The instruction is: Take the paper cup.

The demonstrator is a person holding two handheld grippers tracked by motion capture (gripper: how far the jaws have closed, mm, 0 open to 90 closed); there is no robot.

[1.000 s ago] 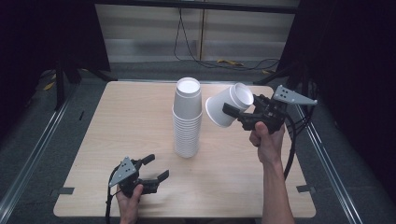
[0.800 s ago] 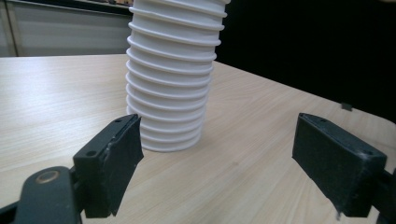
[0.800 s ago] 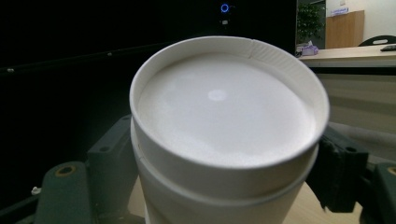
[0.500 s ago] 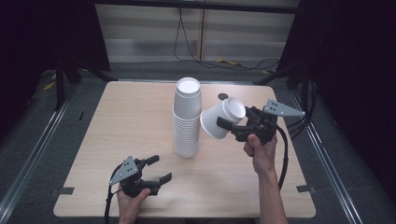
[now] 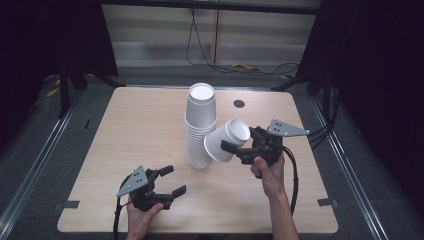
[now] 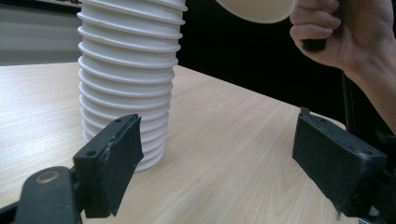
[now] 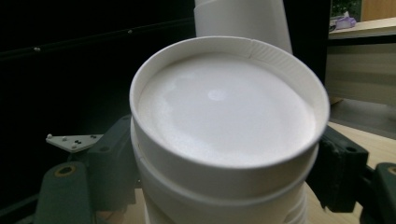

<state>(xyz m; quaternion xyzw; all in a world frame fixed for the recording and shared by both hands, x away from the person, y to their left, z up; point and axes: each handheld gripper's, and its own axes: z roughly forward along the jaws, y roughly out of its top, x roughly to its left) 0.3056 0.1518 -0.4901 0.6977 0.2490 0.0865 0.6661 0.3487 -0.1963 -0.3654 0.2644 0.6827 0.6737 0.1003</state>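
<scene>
My right gripper (image 5: 234, 148) clamps a tilted cup (image 5: 226, 141); left gripper (image 5: 171, 181) gapes empty. Bumping the stack (image 5: 200, 127) could topple it.

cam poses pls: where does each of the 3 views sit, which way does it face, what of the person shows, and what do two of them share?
High view: above the person's side, looking forward and down at the table; both forearms, left gripper and right gripper show.
Left gripper view: rides the left gripper, low, facing the cup stack; open jaws, and the other hand.
Right gripper view: rides the right gripper, facing the held cup base-on; jaws at either side.
Shared: the cup stack, standing behind the held cup in the right gripper view.
</scene>
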